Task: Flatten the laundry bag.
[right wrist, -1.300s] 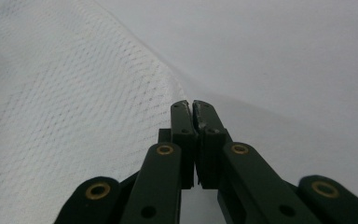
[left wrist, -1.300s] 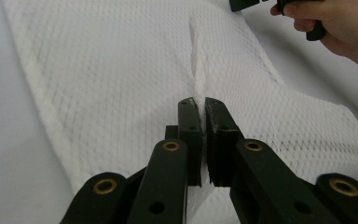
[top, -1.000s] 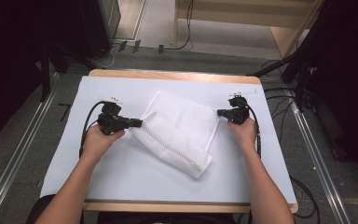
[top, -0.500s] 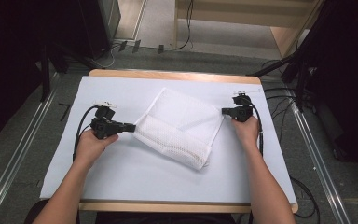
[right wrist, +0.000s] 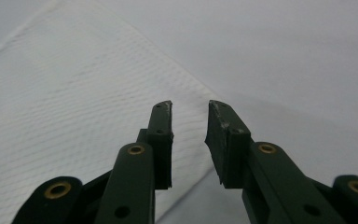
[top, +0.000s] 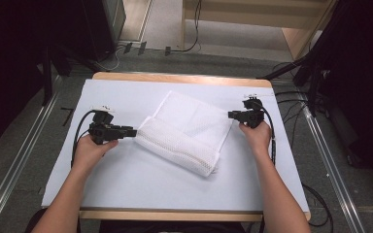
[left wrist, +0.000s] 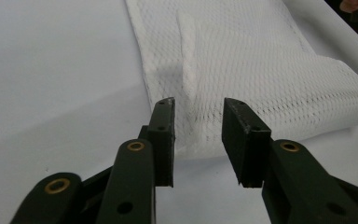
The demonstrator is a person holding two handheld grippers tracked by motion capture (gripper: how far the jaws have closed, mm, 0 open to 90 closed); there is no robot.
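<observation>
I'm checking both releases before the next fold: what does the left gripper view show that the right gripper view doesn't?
Left gripper view: the mesh bag's folded edge with a raised crease, and the left gripper, its fingers just opened, apart with nothing pinched. Right gripper view: a flat corner of the bag under the right gripper, its fingers also just opened, a narrower gap, nothing between them. Both: white mesh lying on the white table cover.

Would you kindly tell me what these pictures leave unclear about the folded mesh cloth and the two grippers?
- Mesh cloth: what lies under its folded layers, hidden by the top layer in the high view.
- Left gripper: its jaws have just been opening; cloth contact beneath them is hidden.
- Right gripper: the cloth's far part is blurred.
</observation>
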